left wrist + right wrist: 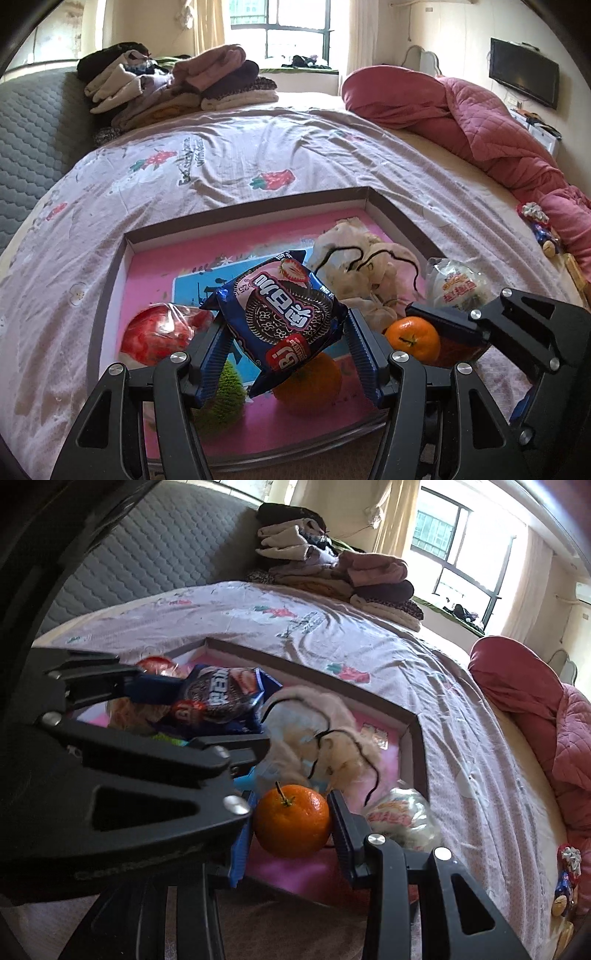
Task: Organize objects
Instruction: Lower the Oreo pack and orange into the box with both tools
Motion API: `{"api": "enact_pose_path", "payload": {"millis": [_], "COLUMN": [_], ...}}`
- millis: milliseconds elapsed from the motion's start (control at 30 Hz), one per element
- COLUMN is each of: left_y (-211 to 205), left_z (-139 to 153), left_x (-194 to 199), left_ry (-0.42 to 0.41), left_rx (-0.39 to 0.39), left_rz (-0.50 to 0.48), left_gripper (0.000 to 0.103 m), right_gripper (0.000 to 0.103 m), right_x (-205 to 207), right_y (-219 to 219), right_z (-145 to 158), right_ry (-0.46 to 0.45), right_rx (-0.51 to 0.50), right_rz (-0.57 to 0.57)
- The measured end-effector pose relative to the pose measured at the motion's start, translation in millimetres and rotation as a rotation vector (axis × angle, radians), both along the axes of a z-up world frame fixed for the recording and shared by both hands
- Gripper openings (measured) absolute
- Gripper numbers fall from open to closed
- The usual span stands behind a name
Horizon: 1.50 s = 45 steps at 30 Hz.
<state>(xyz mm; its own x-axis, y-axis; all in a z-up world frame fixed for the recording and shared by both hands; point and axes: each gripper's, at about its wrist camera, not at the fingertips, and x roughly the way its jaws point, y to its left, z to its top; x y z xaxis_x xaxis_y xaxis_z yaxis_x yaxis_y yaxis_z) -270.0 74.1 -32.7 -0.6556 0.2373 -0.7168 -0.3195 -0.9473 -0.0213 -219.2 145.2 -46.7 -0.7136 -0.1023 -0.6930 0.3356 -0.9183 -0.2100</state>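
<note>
A shallow cardboard tray (110,280) with a pink printed floor lies on the bed (229,162), and most of the loose things appear to have been gathered into it already. Over the tray a blue cookie packet (284,317) is held by the left claw (286,354), whose fingers are closed against the packet's two sides. A mandarin orange (291,825) is held by the right claw (291,829), closed to the width of the fruit; both things are judged to be carried just above the tray floor, not yet set down.

Already inside the tray are seen a red item in clear plastic wrap (159,332), a second orange (310,384) under the packet, a cream drawstring pouch (365,273) with a black cord, and a clear-wrapped snack (458,286) at the right corner. A few small wrapped things (539,225) are left outside on the bed beside the red quilt (491,129), so the task is judged well advanced but unfinished.

On the packet a chocolate sandwich cookie and a strawberry are pictured; its white Chinese characters appear upside down and cannot be read with certainty, and a red badge carries "BJ"-like letters. On the sheet, dark lettering beginning "Eat strawberries" can partly be made out. Red characters on the clear-wrapped snack are too blurred to read.
</note>
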Motion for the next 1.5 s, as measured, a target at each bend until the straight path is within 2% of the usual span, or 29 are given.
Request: {"api": "enact_pose_path", "payload": {"millis": [667, 967, 1067, 1500], "left_y": [0, -4, -5, -14], "left_z": [-9, -3, 1, 23], "left_x": [-3, 0, 1, 10], "left_ry": [-0.064, -0.064, -0.061, -0.022], "left_rx": [0.01, 0.027, 0.029, 0.032], "left_rz": [0.002, 0.014, 0.021, 0.048], "left_gripper": [0.064, 0.064, 0.064, 0.065], "right_gripper": [0.04, 0.048, 0.055, 0.059], "right_x": [1, 5, 6, 10], "right_y": [2, -1, 0, 4], "right_z": [4, 7, 7, 17], "right_ry": [-0.035, -0.023, -0.019, 0.0], "right_rx": [-0.042, -0.023, -0.019, -0.046], "right_rz": [-0.012, -0.006, -0.014, -0.018]}}
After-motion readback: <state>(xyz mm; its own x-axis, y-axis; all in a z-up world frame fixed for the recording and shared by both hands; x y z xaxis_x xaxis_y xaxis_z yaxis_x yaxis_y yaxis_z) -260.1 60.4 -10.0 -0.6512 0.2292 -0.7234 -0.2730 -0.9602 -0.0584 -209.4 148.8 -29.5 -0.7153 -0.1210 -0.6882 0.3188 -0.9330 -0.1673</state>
